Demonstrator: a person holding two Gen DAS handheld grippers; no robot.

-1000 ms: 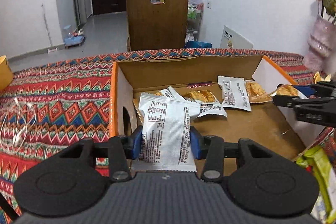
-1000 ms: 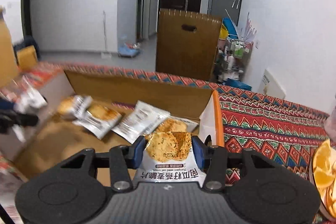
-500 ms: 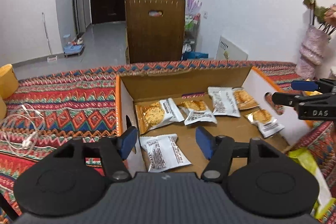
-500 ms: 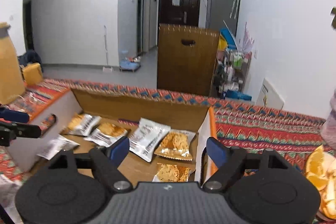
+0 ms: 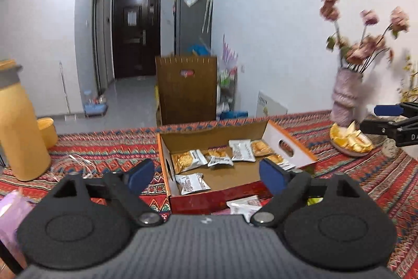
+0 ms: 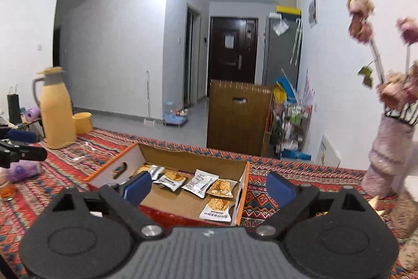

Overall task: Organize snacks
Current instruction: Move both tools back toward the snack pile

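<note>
An open cardboard box (image 5: 290, 145) with orange-edged walls sits on the patterned tablecloth and holds several cracker packets (image 5: 192, 182). It also shows in the right wrist view (image 6: 241, 190), with a packet (image 6: 216, 209) at its near right corner. My left gripper (image 5: 206, 175) is open and empty, raised above and in front of the box. My right gripper (image 6: 209, 188) is open and empty, also raised in front of the box. One more packet (image 5: 244, 207) lies on the cloth in front of the box.
A yellow thermos jug (image 5: 19, 127) and a yellow cup (image 5: 47, 131) stand at the left. A pink vase of flowers (image 5: 344, 98) and a plate of orange slices (image 5: 350, 141) stand at the right. A white cable (image 5: 78, 164) lies on the cloth.
Both grippers opened and let their packets fall into the box, then drew back and rose. The box now looks smaller and farther away.
</note>
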